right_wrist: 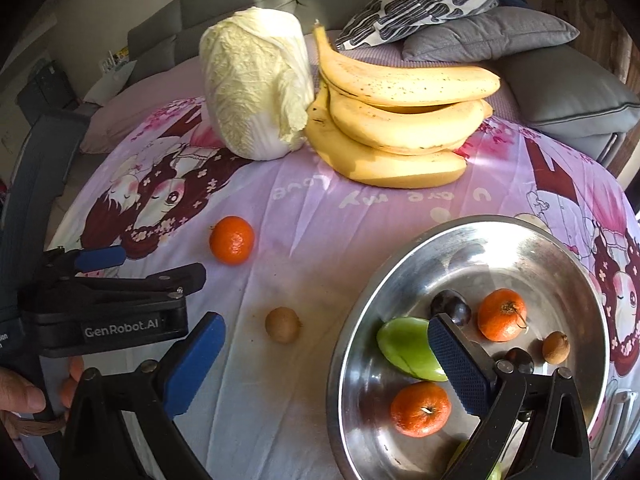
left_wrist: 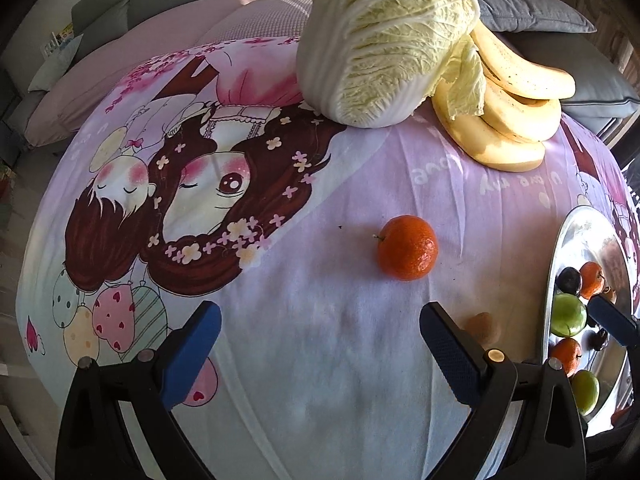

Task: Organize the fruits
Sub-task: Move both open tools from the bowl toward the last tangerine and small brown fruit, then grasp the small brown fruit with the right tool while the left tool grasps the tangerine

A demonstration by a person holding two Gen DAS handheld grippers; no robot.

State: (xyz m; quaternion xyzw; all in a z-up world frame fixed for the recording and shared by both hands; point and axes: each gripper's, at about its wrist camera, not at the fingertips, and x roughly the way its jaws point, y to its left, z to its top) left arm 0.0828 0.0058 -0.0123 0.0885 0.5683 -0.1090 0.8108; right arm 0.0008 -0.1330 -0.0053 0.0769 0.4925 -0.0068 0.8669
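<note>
A loose tangerine (left_wrist: 407, 248) (right_wrist: 231, 239) lies on the printed cloth ahead of my left gripper (left_wrist: 320, 344), which is open and holds nothing. A small brown kiwi (right_wrist: 282, 324) (left_wrist: 482, 328) sits just beyond the left gripper's right finger. The steel bowl (right_wrist: 360, 360) (left_wrist: 560, 240) holds two tangerines (right_wrist: 501, 314), a dark plum (right_wrist: 450, 305), a green fruit (right_wrist: 408, 348) and a small brown fruit (right_wrist: 555, 347). My right gripper (right_wrist: 326, 354) is open, straddling the bowl's near rim, empty. The left gripper (right_wrist: 140, 266) also shows at the left of the right wrist view.
A napa cabbage (right_wrist: 256, 84) (left_wrist: 384, 40) and a bunch of bananas (right_wrist: 400, 120) (left_wrist: 508, 108) stand at the far side of the cloth. Grey cushions (right_wrist: 560, 80) and a sofa lie behind. A hand (right_wrist: 20, 396) grips the left handle.
</note>
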